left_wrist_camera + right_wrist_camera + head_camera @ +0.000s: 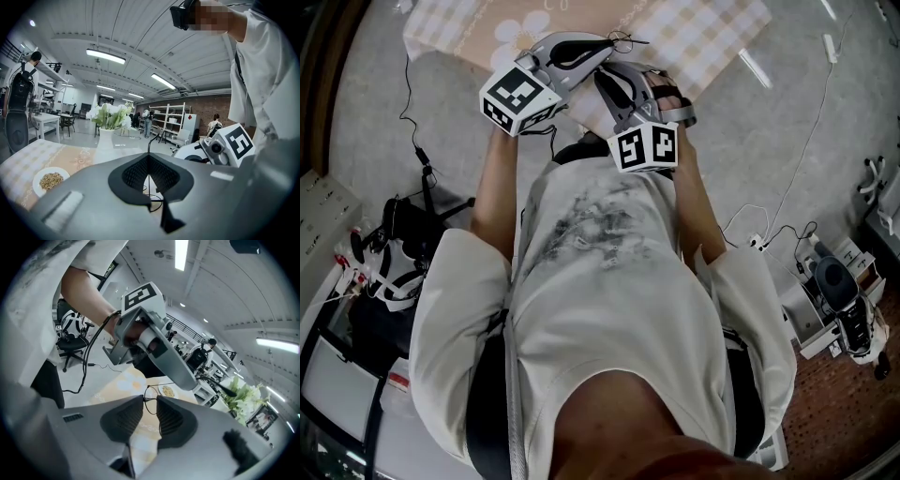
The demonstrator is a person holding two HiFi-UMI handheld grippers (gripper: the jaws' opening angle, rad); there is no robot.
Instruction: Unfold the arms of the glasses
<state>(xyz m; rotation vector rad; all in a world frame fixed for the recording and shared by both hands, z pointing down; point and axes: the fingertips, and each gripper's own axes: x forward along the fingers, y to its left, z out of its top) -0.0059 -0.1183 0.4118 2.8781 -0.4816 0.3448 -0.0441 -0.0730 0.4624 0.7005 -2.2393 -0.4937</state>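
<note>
Thin black wire glasses (148, 144) hang in the air above the table, pinched in my left gripper (149, 157), whose jaws are shut on the frame. One wire arm sticks up past the jaws and a lens ring hangs below them. In the head view the left gripper (605, 42) and the right gripper (614, 80) meet over the cloth-covered table (703, 37). My right gripper (150, 399) is open, with a gap between its pads. The glasses (151, 386) sit at that gap, and a lens ring shows between the fingertips. The pads do not press on it.
A plate of grain (50, 180) and a vase of white flowers (110, 123) stand on the patterned cloth. On the floor are cables and a chair with gear (398, 248) at the left and more equipment (834, 295) at the right.
</note>
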